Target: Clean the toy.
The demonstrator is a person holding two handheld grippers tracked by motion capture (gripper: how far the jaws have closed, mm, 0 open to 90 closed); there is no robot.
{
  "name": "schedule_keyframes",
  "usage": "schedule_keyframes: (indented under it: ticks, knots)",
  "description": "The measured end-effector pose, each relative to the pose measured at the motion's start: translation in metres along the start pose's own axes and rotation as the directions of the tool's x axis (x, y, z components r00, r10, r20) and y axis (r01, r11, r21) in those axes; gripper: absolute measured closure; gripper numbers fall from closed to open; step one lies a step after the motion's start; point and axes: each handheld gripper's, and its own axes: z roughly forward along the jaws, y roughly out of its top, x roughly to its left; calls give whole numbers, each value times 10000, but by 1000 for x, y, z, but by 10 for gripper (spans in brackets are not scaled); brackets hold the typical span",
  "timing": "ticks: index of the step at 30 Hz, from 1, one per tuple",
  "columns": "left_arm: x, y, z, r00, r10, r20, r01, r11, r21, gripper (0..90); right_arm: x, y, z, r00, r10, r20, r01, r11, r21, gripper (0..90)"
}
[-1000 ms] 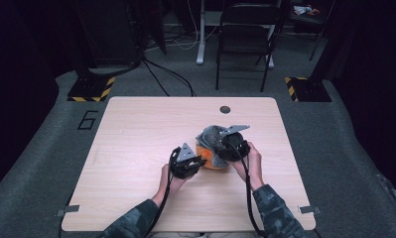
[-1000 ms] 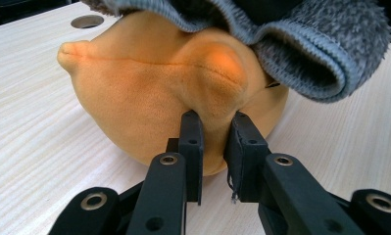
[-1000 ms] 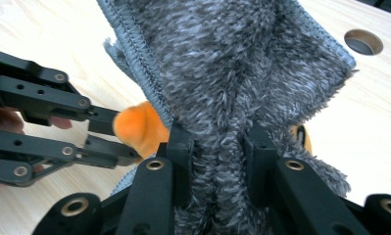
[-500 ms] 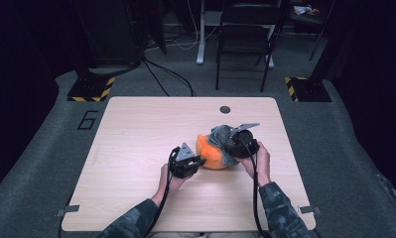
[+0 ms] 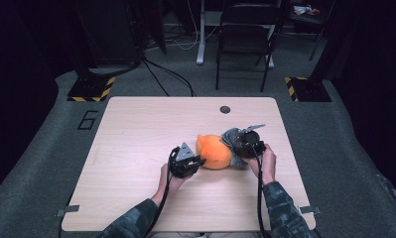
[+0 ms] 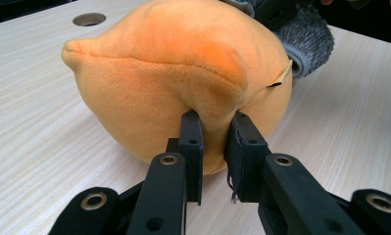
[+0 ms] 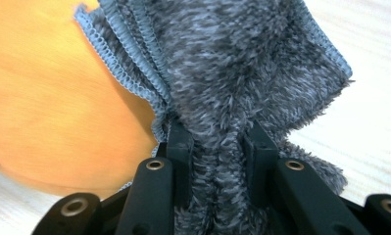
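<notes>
Left gripper [image 6: 213, 128]: jaws closed on a pinched fold of the orange plush toy [image 6: 183, 73]; it sits at the toy's near-left side in the high view [image 5: 186, 161]

Right gripper [image 7: 216, 139]: jaws clamped on a bunch of the grey fuzzy cloth [image 7: 242, 63]; in the high view [image 5: 249, 144] it is at the toy's right side

Orange plush toy [image 5: 214, 151]: rests on the wooden table [image 5: 136, 129], right of centre, between the two grippers; the cloth [image 5: 232, 139] lies against its right side, touching it

Handling, toy: likely light and soft; the skin gives under the jaws, so a pinch on a fold or seam should hold better than a squeeze on the round body

Handling, cloth: limp and fluffy, not slippery; best taken at a gathered bunch or near the stitched blue edge [image 7: 134, 73]; it will probably drape and drag if held at one point

Change from a second ago: the right gripper with the cloth has shifted rightward and lower, off the toy's top; more orange now shows; the left gripper stays put, both grips unchanged
</notes>
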Motion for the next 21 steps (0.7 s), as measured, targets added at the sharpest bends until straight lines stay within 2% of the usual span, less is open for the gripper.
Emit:
schedule_keyframes:
  ticks: [4, 7, 10, 13, 18, 21]
  knots:
    - [0, 0, 0, 10000, -3, 5, 3, 10000, -2, 778, -4, -4, 8, 9998, 182, 29, -182, 9996, 218, 702]
    - [0, 0, 0, 10000, -9, 3, 9, 10000, -5, 778, -4, -6, 11, 9996, 100, 251, -109, 9994, 342, 702]
    - [0, 0, 0, 10000, -30, -5, 30, 10000, -5, 778, -5, -9, 18, 9985, -48, 537, 10, 9975, 708, 703]
    - [1, 0, -1, 10000, -32, 7, 32, 10000, 41, 777, -7, -13, 25, 9986, 146, 514, -201, 9940, 1079, 703]
    - [2, -1, -1, 9999, -112, -70, 111, 9999, -17, 777, -8, -8, 15, 9970, 42, 777, -99, 9973, 731, 706]
    - [2, -1, 0, 9999, -135, -78, 135, 9999, -32, 777, -6, -1, 0, 9965, 79, 830, -89, 9999, 118, 707]
